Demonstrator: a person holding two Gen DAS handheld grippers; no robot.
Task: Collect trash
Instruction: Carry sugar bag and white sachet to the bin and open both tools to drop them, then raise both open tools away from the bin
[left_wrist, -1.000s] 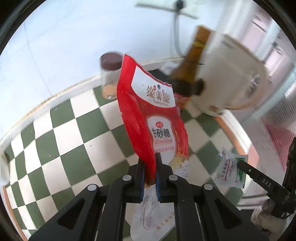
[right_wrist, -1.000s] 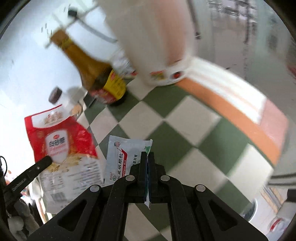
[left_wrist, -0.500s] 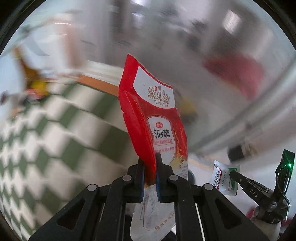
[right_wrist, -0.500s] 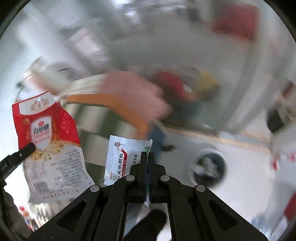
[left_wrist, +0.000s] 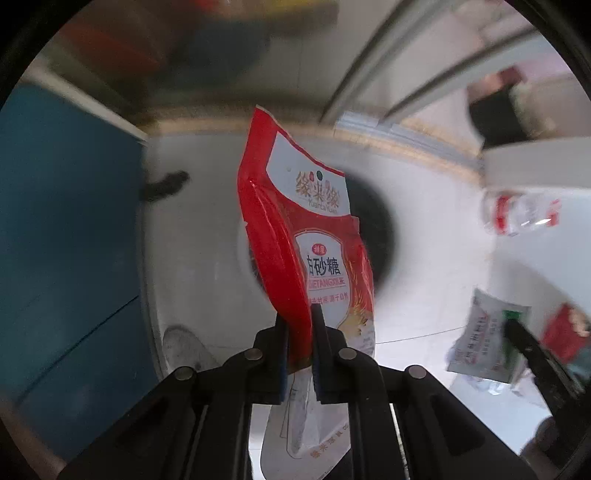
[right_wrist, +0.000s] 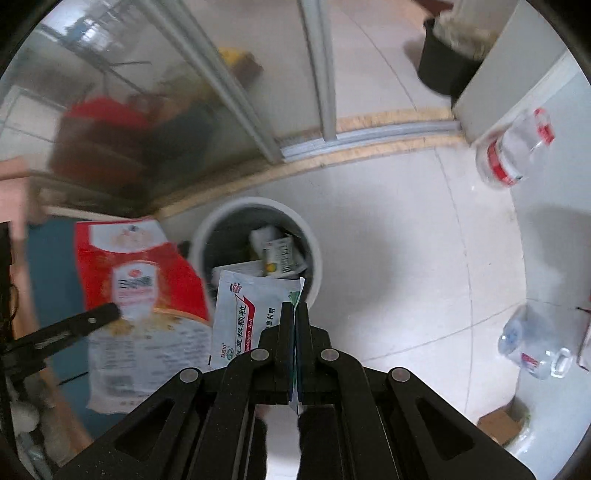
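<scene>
My left gripper (left_wrist: 299, 314) is shut on a red and white sugar bag (left_wrist: 306, 236), held upright above the floor; the bag also shows in the right wrist view (right_wrist: 140, 291). My right gripper (right_wrist: 294, 308) is shut on a white sachet (right_wrist: 247, 314) with red print, which also shows in the left wrist view (left_wrist: 484, 343). A round white trash bin (right_wrist: 314, 243) with a dark liner stands on the floor below both grippers and holds several wrappers. In the left wrist view the bin (left_wrist: 384, 229) is mostly hidden behind the sugar bag.
Two clear plastic bottles lie on the white tiled floor at right (right_wrist: 513, 151) (right_wrist: 535, 343). A small cardboard box (right_wrist: 498, 424) sits at lower right. A glass sliding door (right_wrist: 221, 74) runs behind the bin. A blue panel (left_wrist: 66, 240) is at left.
Both grippers have swung away from the green checkered table and now point down at the floor over the trash bin. Each still holds its packet.
</scene>
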